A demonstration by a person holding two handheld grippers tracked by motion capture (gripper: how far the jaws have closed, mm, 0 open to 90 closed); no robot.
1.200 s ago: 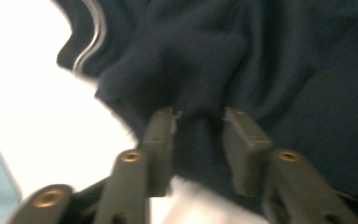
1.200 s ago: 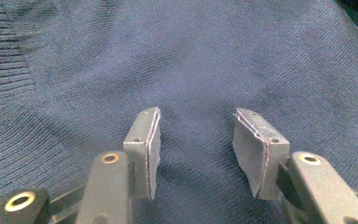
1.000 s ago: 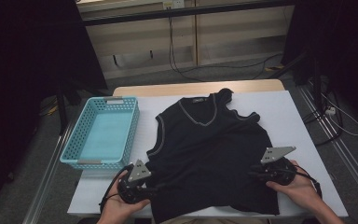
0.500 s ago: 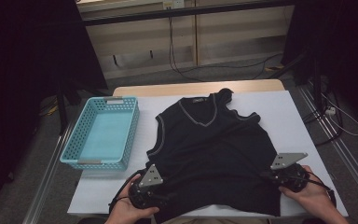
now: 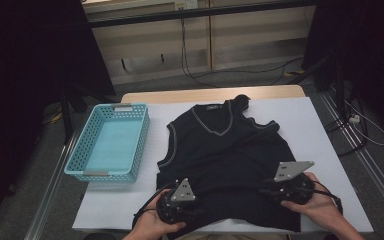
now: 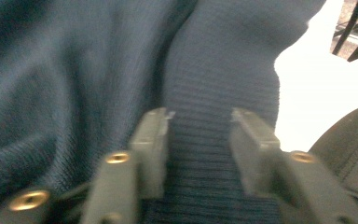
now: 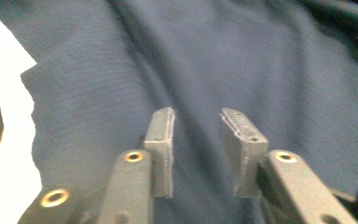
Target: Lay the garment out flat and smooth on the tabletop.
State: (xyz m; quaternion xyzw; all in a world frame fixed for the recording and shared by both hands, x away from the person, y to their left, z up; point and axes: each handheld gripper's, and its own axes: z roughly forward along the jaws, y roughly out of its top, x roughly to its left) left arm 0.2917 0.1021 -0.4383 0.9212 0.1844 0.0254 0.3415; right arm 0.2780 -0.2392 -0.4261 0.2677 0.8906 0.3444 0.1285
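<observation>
A black sleeveless V-neck vest [image 5: 225, 150] with grey trim lies flat on the white table [image 5: 310, 125], its hem at the near edge. My left gripper [image 5: 192, 202] rests over the hem's left part, held in a hand. In the left gripper view it [image 6: 200, 116] is open, the ribbed hem [image 6: 214, 84] showing between the jaws. My right gripper [image 5: 272, 191] sits over the lower right of the vest. The right gripper view shows that gripper [image 7: 198, 114] open above smooth dark fabric [image 7: 242, 60].
A teal plastic basket [image 5: 142, 135] stands at the table's left edge with nothing in it. Bare white table lies right of the vest and between vest and basket. Cables run on the floor beyond the far edge.
Both hands have shifted along the hem. The left gripper moved right, onto the vest. The right gripper swung out to the right, then came back left.
</observation>
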